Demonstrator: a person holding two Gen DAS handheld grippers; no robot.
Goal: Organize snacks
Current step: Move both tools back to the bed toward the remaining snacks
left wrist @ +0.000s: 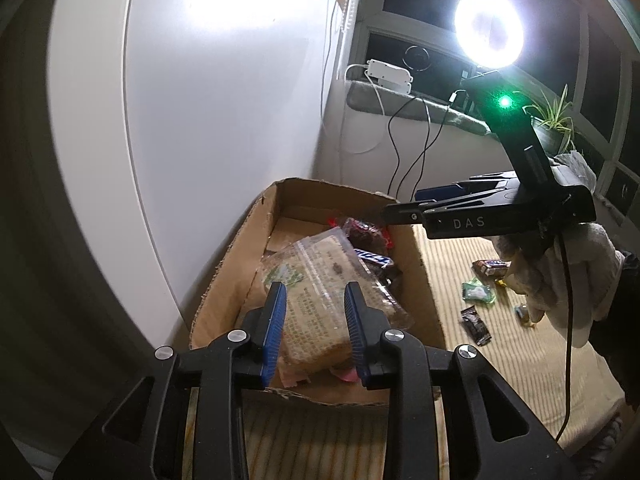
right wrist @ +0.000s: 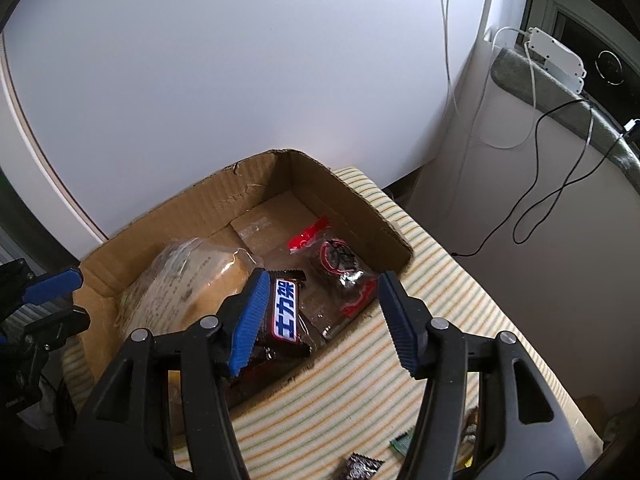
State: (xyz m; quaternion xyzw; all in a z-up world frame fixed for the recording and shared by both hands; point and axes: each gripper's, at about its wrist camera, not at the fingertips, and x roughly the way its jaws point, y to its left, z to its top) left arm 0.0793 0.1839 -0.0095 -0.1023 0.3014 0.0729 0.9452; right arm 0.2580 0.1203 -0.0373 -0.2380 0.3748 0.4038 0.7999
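An open cardboard box holds snacks: a large clear-wrapped brown pack, a Snickers bar and a red-trimmed clear bag of dark snacks. My left gripper hovers open over the large pack, holding nothing. My right gripper is open and empty above the box's right wall; it shows in the left wrist view. Loose snacks lie on the striped cloth: a Snickers bar, a green packet, a dark packet.
The box sits on a striped cloth against a white wall. A ring light glares at upper right. Cables, a white adapter and a potted plant sit by the window sill.
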